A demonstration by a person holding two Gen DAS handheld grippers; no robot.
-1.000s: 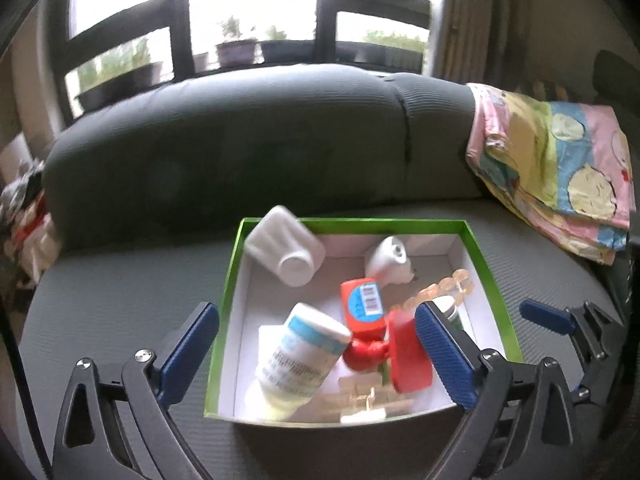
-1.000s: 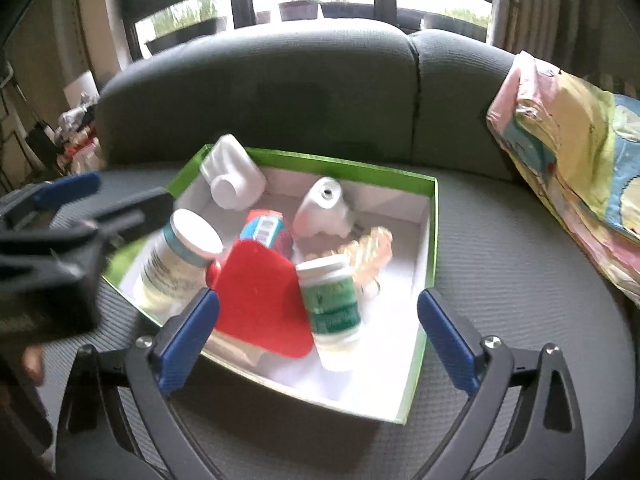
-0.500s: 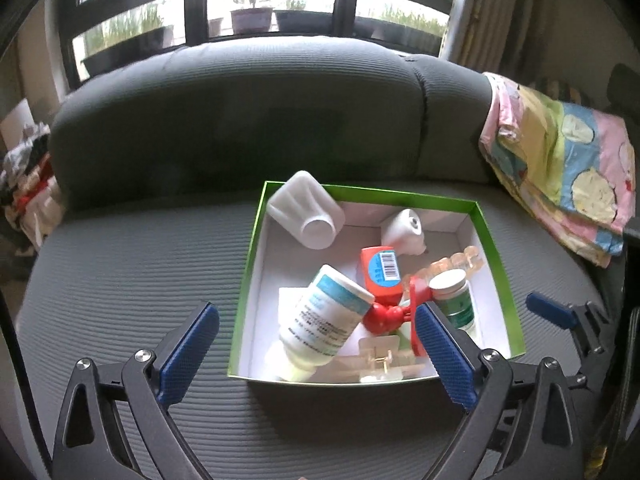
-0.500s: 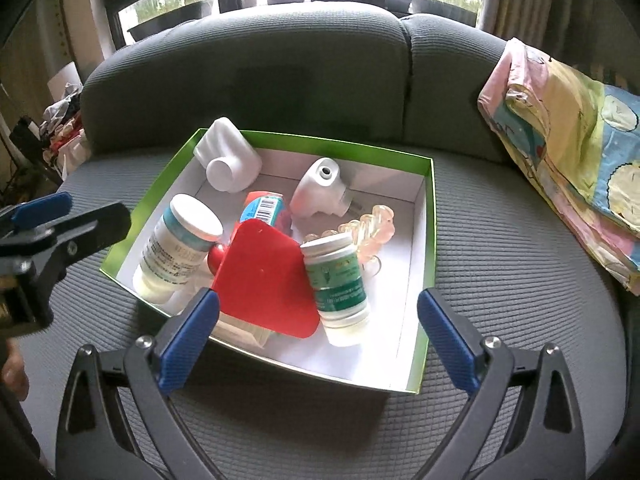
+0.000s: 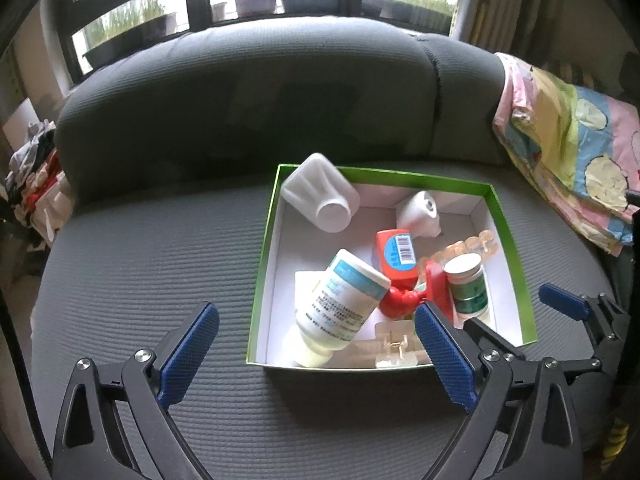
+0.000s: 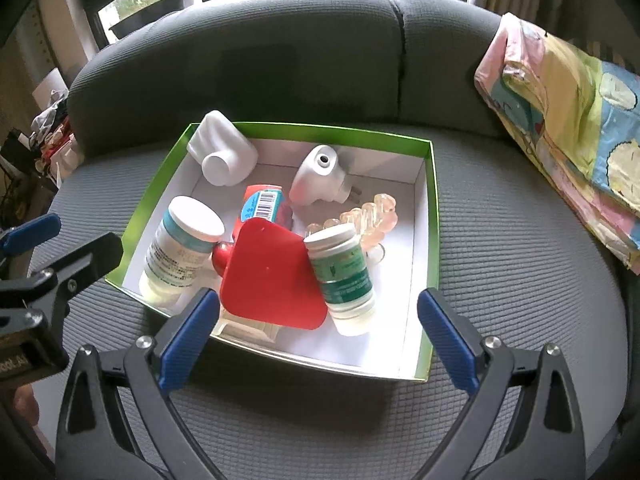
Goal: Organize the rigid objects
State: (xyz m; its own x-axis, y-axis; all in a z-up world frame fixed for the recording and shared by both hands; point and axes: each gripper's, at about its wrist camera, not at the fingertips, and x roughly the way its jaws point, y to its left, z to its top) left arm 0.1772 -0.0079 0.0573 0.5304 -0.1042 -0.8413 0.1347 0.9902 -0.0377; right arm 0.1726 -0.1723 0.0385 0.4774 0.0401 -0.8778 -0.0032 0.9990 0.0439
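Note:
A green-rimmed white box (image 5: 264, 264) (image 6: 434, 216) sits on the grey sofa seat. Inside lie a white bottle with blue band (image 5: 340, 300) (image 6: 180, 248), a plain white bottle (image 5: 320, 196) (image 6: 224, 156), a green-labelled bottle (image 5: 466, 284) (image 6: 344, 276), a red flat piece (image 6: 272, 276), an orange barcoded item (image 5: 398, 254) (image 6: 262, 204), a white plug-in device (image 5: 420, 214) (image 6: 320, 176) and a clear pink clip (image 6: 372, 216). My left gripper (image 5: 316, 356) is open and empty in front of the box. My right gripper (image 6: 316, 336) is open and empty at the box's near edge.
A colourful folded blanket (image 5: 568, 136) (image 6: 568, 112) lies on the sofa at right. The sofa backrest (image 5: 248, 100) rises behind the box. Cluttered items (image 5: 32, 176) stand off the sofa's left end. Windows with plant pots are behind.
Both grippers have pulled back and up from the box, so it looks smaller and farther. The box's contents have not moved.

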